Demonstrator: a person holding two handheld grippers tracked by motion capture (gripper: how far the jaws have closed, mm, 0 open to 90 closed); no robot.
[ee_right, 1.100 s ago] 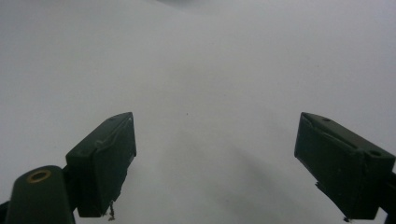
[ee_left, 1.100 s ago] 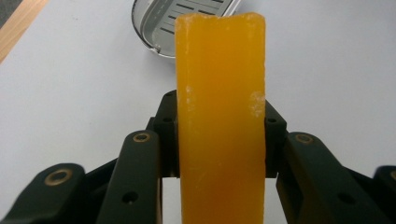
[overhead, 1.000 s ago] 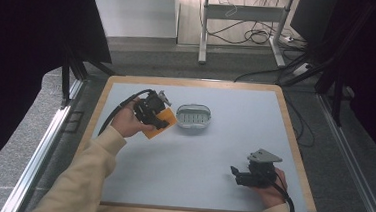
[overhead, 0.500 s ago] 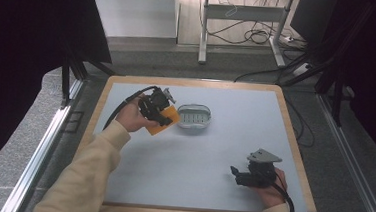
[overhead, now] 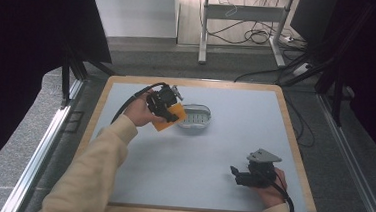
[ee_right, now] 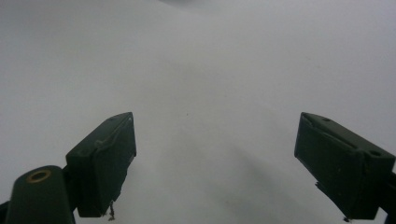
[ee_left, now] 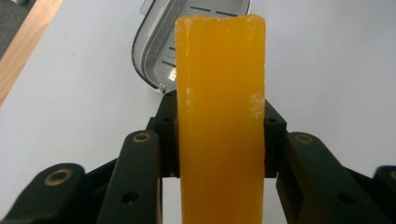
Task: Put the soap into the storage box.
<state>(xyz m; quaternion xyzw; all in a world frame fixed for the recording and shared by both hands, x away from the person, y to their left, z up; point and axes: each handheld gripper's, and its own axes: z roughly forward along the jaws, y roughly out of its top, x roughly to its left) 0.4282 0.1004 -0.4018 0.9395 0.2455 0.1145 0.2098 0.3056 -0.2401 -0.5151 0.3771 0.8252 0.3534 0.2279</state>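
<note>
Nearest, the right gripper (overhead: 235, 173) rests low on the white table (overhead: 223, 153) by the front right edge, its jaws spread wide over bare surface. Farther back on the left, the left gripper (overhead: 171, 115) pinches an orange soap bar (ee_left: 222, 116) by its two sides. The bar hangs just beside a grey soap dish (overhead: 195, 116), overlapping its near left rim. The dish's slotted floor holds nothing. Nothing lies between bar and dish.
</note>
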